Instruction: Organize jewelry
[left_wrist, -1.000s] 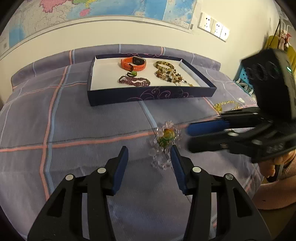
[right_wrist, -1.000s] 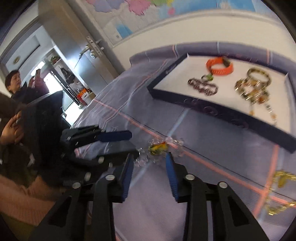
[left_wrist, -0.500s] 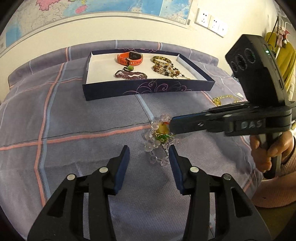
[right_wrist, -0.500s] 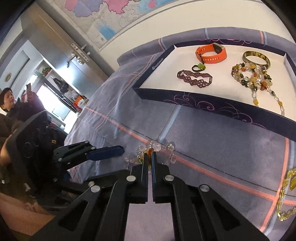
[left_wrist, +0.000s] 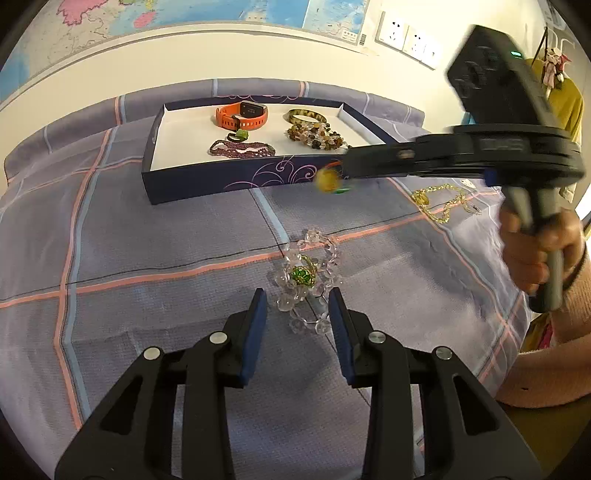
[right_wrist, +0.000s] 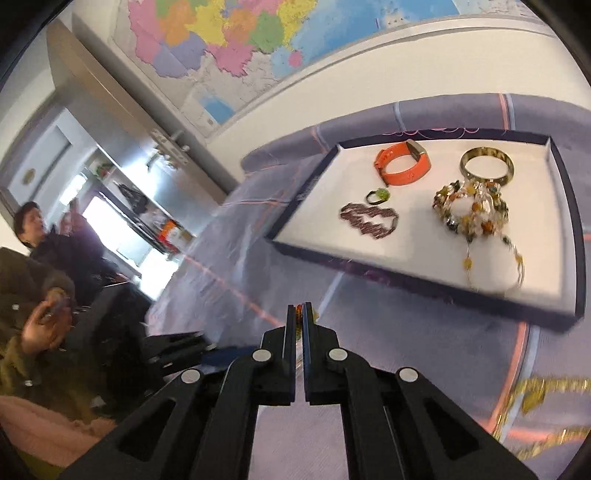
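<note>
The small amber-yellow bead charm with a green bit (left_wrist: 328, 181) hangs pinched in the pressed-together right claw (left_wrist: 345, 170), just short of the navy-walled, white-lined tray (left_wrist: 192, 184) on the bed. The tray's floor lies beyond and to the claw's right. The left claw (left_wrist: 297, 325), closing with nothing pressed yet, straddles the clear crystal bead bracelet (left_wrist: 310, 280), nearer than the tray.

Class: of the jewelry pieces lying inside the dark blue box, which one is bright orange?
The orange strap watch at the back of the dark blue box; the beaded pieces and bangle beside it are maroon, brown or gold.
</note>
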